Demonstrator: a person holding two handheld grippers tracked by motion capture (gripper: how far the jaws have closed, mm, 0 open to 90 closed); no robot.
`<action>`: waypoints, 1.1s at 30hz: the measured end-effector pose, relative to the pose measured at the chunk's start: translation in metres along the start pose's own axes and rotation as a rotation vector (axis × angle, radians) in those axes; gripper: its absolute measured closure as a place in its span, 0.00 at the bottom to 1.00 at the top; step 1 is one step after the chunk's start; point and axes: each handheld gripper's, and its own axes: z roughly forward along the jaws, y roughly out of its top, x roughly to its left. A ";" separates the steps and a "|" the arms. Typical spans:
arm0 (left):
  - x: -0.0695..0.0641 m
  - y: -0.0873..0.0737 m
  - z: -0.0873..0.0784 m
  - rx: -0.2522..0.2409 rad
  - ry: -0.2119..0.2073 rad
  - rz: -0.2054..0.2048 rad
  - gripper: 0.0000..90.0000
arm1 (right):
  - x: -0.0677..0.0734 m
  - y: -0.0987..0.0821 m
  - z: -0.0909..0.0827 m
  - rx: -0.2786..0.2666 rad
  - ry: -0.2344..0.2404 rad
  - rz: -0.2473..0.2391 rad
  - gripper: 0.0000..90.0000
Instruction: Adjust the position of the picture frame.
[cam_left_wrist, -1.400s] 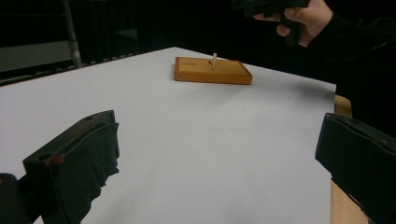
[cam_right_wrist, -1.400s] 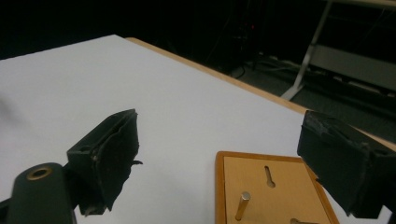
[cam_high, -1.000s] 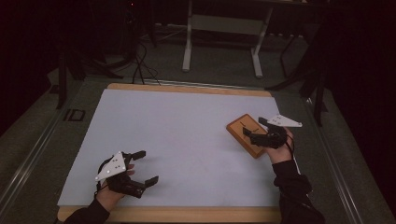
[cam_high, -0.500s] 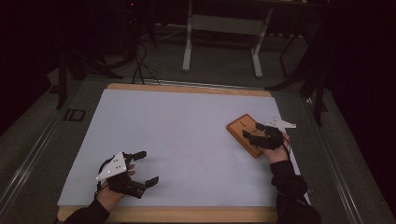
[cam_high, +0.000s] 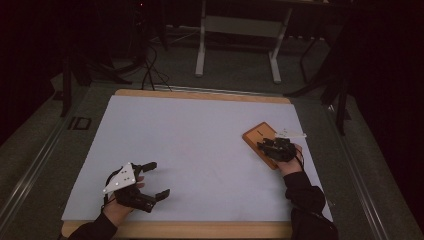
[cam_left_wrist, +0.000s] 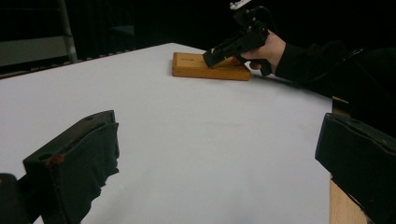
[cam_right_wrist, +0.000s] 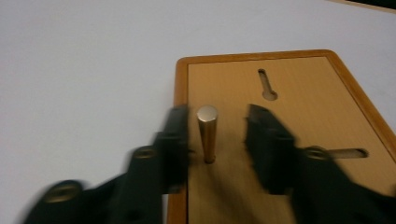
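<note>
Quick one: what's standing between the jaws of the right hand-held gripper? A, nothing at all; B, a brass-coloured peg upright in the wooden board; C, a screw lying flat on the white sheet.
B: the right gripper view shows the peg upright in the wooden board, between the right hand-held gripper jaws, with gaps either side.

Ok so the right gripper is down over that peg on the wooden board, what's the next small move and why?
Probably finish closing the right gripper on the brass peg. The peg stands upright in the wooden board between the jaws, which have just been closing; a gap remains on each side, wider on the right. Centring slightly first may keep the peg from being pushed sideways.
</note>
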 end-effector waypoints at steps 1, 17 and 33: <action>0.000 0.000 0.000 0.001 0.000 0.000 0.00 | 0.001 0.000 0.000 0.004 -0.004 -0.009 0.77; -0.001 -0.001 0.002 0.008 -0.006 0.002 0.00 | 0.002 -0.003 -0.001 -0.023 0.016 0.002 0.94; -0.001 -0.002 0.004 0.015 -0.008 0.002 0.00 | 0.001 0.006 -0.019 -0.035 0.041 0.042 0.94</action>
